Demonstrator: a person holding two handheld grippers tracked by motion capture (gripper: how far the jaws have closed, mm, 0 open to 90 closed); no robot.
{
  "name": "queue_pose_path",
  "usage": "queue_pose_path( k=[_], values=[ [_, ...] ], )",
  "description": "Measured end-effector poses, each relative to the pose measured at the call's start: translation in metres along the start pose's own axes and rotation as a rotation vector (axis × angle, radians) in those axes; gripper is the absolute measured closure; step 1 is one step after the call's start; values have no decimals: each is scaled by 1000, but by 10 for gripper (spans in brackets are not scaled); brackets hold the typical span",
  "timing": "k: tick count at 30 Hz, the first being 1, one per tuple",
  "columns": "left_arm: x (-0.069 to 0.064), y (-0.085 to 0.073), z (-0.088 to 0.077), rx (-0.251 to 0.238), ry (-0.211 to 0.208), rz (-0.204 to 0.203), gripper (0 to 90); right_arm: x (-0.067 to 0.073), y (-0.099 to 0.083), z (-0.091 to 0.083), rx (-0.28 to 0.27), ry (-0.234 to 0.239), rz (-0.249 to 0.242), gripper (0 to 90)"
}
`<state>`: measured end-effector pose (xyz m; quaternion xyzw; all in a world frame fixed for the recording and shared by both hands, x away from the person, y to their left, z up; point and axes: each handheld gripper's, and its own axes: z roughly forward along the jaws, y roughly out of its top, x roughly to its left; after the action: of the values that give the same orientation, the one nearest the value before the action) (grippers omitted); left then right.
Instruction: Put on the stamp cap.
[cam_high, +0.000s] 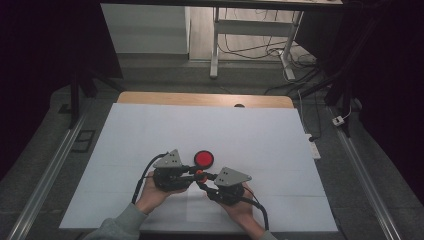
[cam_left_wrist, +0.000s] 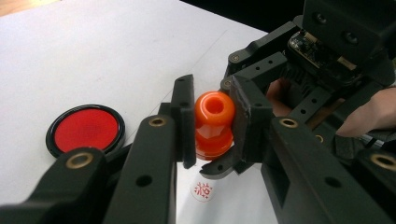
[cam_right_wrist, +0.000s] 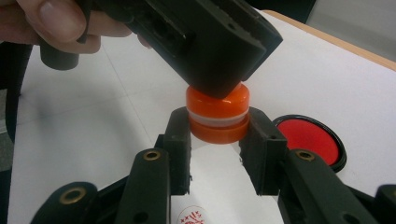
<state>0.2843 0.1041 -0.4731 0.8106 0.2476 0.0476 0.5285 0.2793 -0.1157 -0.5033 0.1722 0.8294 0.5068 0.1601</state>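
My left gripper (cam_left_wrist: 212, 135) pinching upper part of orange stamp (cam_left_wrist: 214, 122). My right gripper (cam_right_wrist: 217, 154) clamped on its lower part (cam_right_wrist: 218, 122). Stamp held between both, just above white sheet (cam_high: 150, 135), near-centre. Red ink pad (cam_high: 203, 158) just beyond, on sheet. Red stamped mark (cam_left_wrist: 203, 190) on sheet underneath.

Left gripper (cam_high: 192, 172): lower centre of the high view, jaws clamped tight, pointing right.
Right gripper (cam_high: 201, 181): just right of it, jaws clamped, pointing left.
Hands: wrapped around each gripper body, forearms entering from the bottom edge.
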Motion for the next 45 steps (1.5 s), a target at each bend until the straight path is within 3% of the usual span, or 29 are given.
queue_pose_path(
  k=[10,25,45],
  values=[
    [1,0,0,-10,-11,-3,717,2,1,-2,-27,-14,-12,643],
    [2,-2,1,-2,-22,-9,720,4,1,-2,-10,-27,-8,648],
    [-1,-8,8,3,10,5,724,4,-2,0,16,-28,13,649]
  ],
)
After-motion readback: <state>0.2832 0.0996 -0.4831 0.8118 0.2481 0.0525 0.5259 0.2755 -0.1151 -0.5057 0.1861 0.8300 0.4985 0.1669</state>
